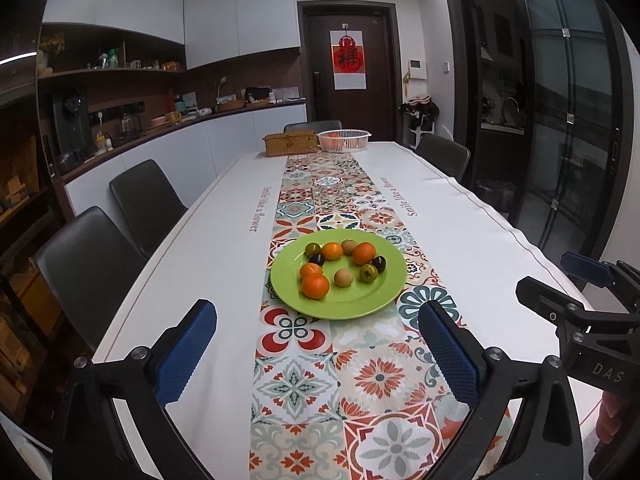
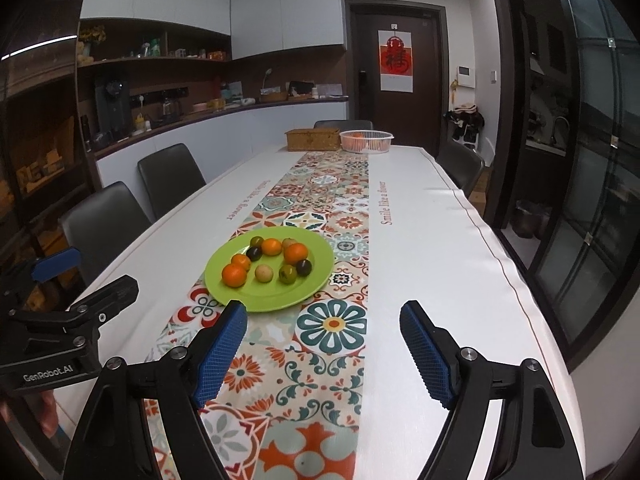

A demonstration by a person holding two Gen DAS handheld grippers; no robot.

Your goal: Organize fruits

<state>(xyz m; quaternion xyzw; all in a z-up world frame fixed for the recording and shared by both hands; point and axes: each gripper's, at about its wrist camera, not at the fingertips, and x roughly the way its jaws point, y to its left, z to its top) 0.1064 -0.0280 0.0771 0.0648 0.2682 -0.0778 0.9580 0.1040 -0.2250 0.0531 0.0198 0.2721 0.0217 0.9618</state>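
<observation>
Both grippers, left (image 1: 316, 344) and right (image 2: 324, 344), fingers spread, empty; plate (image 1: 384, 296) of fruit ahead, nearer left.

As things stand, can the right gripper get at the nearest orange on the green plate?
Probably yes. The right gripper is open, and only bare table runner lies between it and the orange at the green plate's near-left edge.

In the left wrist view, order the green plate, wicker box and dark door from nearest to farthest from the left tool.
1. Green plate: just ahead of the open left tool, on the runner.
2. Wicker box: far end of the table, left of the white basket.
3. Dark door: back wall, beyond the table.
</observation>
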